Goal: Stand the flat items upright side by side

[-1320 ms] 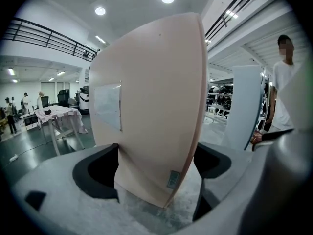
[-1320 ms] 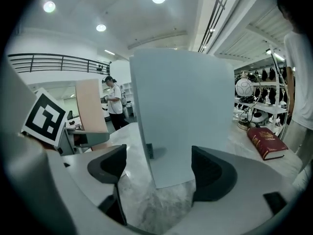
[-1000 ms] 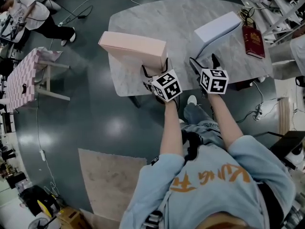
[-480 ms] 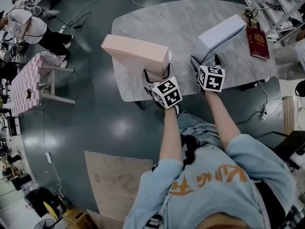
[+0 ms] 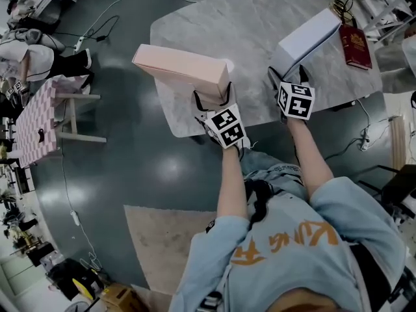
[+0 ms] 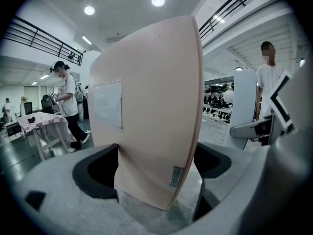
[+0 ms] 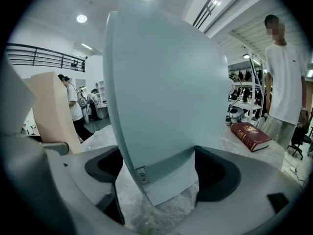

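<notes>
A flat pink box (image 5: 182, 70) stands upright at the marble table's (image 5: 240, 38) near left edge, and my left gripper (image 5: 212, 100) is shut on its lower end. In the left gripper view the pink box (image 6: 151, 106) fills the space between the jaws. A flat pale blue box (image 5: 305, 39) stands tilted at the near right, with my right gripper (image 5: 288, 77) shut on its lower end. The blue box (image 7: 161, 97) sits between the jaws in the right gripper view, its bottom corner just above the marble.
A dark red book (image 5: 355, 46) lies flat at the table's right end, also seen as the red book (image 7: 250, 135) beside the blue box. A person in white (image 7: 283, 82) stands past it. A checkered small table (image 5: 36, 112) stands on the floor at left.
Both boxes have been raised more upright and shifted slightly; the right gripper has moved up and right with the blue box. The grips are unchanged.
</notes>
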Motion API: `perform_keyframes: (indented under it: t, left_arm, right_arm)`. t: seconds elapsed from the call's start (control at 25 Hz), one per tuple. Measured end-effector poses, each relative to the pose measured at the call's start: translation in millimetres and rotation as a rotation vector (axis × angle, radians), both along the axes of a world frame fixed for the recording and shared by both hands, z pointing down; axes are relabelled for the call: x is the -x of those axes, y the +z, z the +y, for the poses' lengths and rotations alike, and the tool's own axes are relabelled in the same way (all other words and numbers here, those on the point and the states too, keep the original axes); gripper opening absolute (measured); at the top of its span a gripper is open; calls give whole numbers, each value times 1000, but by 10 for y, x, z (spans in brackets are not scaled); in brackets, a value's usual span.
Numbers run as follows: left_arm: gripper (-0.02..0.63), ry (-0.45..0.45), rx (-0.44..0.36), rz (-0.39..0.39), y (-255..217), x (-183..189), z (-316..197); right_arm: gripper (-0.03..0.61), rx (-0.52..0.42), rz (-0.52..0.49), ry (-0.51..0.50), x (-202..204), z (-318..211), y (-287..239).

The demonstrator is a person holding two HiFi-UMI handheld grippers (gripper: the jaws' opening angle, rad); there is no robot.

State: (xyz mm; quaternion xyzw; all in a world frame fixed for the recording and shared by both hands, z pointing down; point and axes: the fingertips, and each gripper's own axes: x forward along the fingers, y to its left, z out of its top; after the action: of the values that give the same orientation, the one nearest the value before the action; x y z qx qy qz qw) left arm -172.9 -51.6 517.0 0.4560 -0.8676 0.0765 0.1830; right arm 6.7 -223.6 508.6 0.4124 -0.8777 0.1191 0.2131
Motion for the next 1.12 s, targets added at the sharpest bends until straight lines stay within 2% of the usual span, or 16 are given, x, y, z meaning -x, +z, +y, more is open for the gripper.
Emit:
perform_keyframes:
  t: [0.48,0.88,1.0,1.12]
  left_arm:
    - [497,85,-66,48,-5,124,114]
    - [499,193,-105,73,14,222,138]
    - [499,204,-105,72,25,247,114]
    - [499,195,-98,63,27,288,103]
  right_arm:
    - [430,-30,-57,-79,35,-18,2]
    - [414,-33,-124,-152,69,-12,-2]
    - [415,-41,-125,-139,60,-29,8]
    - [434,-45,-107,-82,73,-33,14]
